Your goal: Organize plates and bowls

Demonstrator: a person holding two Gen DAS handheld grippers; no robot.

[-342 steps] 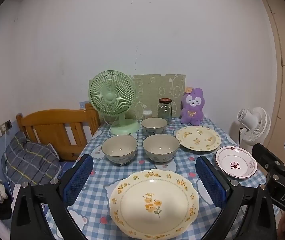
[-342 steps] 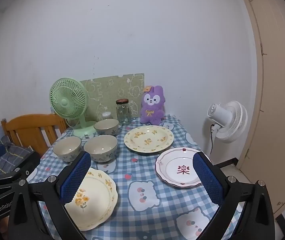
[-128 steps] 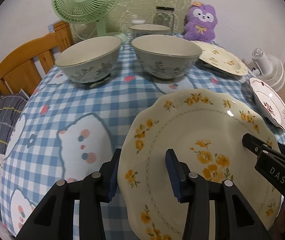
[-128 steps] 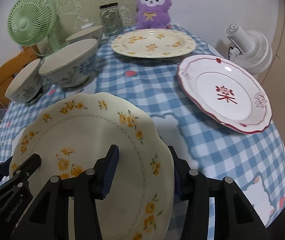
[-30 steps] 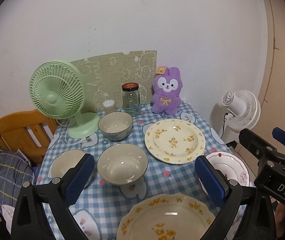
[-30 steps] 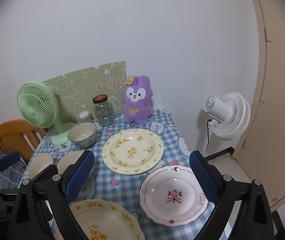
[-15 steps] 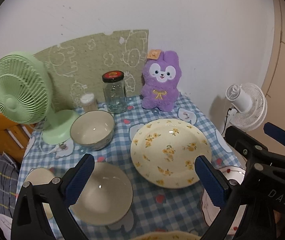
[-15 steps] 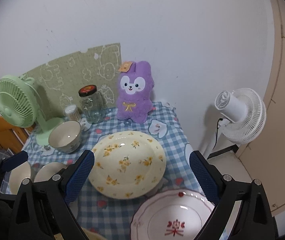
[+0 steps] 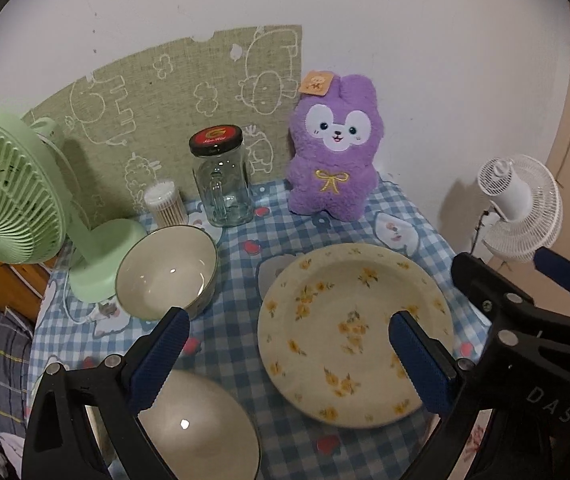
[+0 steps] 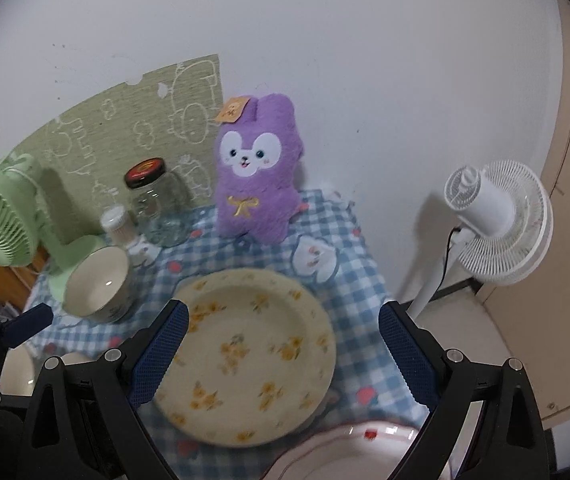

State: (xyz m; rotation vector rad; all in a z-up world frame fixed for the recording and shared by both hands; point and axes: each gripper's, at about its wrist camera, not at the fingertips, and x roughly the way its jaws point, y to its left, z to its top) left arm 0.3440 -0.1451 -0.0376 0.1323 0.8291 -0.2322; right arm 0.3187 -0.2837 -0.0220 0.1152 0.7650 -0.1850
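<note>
Both my tongs, left tongs (image 9: pixel 285 350) and right tongs (image 10: pixel 281 340), hang spread and empty above the table (image 9: pixel 245 220); the yellow-flowered plate (image 10: pixel 253 344) lies flat directly beneath the right pair, nearer it.

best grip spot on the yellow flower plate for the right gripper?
Probably the raised near rim of the flower plate, approached low from the front. It lies flat on the tablecloth, so only the edge fits between the open jaws of the right gripper.
</note>
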